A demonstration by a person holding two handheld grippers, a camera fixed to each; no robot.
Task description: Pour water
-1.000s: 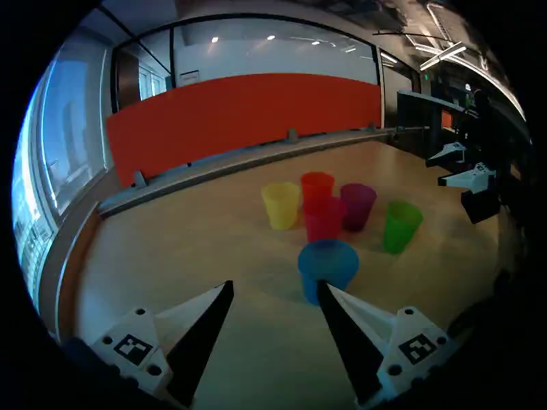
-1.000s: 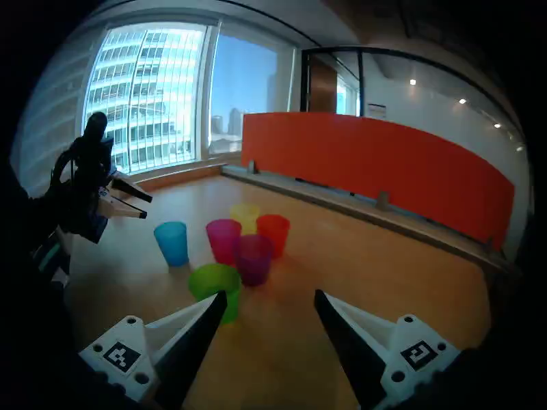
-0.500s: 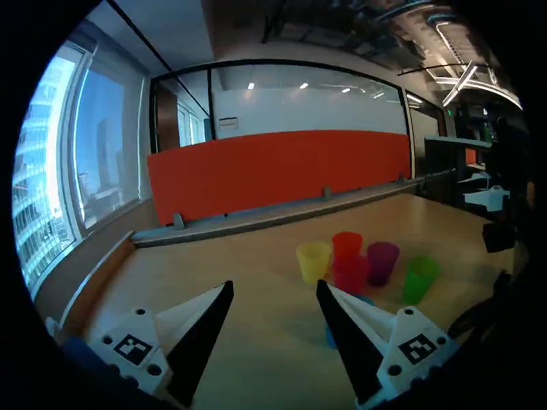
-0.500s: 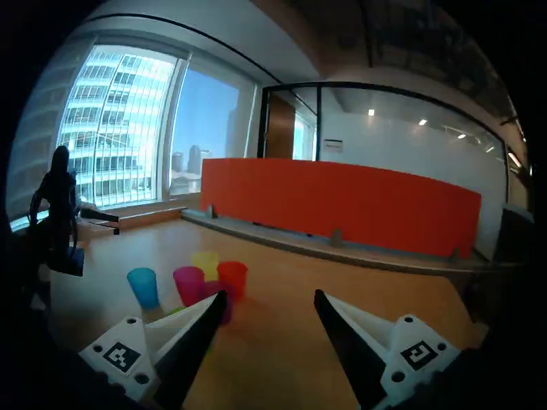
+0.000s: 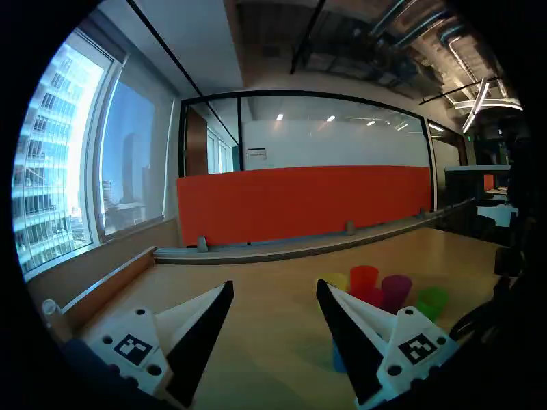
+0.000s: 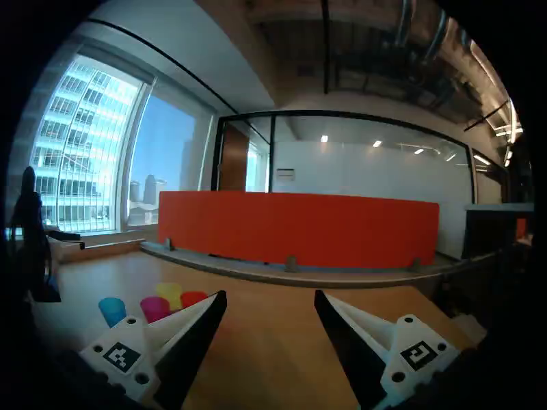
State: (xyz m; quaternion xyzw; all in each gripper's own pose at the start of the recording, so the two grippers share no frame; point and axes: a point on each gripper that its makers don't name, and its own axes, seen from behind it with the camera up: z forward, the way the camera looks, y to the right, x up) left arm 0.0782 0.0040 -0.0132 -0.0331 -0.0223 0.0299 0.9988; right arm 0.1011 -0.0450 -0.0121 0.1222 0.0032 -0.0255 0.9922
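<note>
Cups point(image 5: 396, 290): your 4 o'clock, left gripper view.
Table point(image 5: 273, 321): pale wood (orange partition point(image 5: 308, 201) behind).
Left gripper point(image 5: 272, 290), right gripper point(image 6: 270, 301): spread apart, empty.

Tipped my left gripper point(image 5: 273, 283) upward: cups point(image 5: 364, 277) slid low in its view, blue cup point(image 5: 336, 357) now mostly behind my finger. Tipped my right gripper point(image 6: 270, 294) upward too: ceiling point(image 6: 355, 41) came in, desk point(image 6: 270, 355) far edge sank toward middle of the view.
</note>
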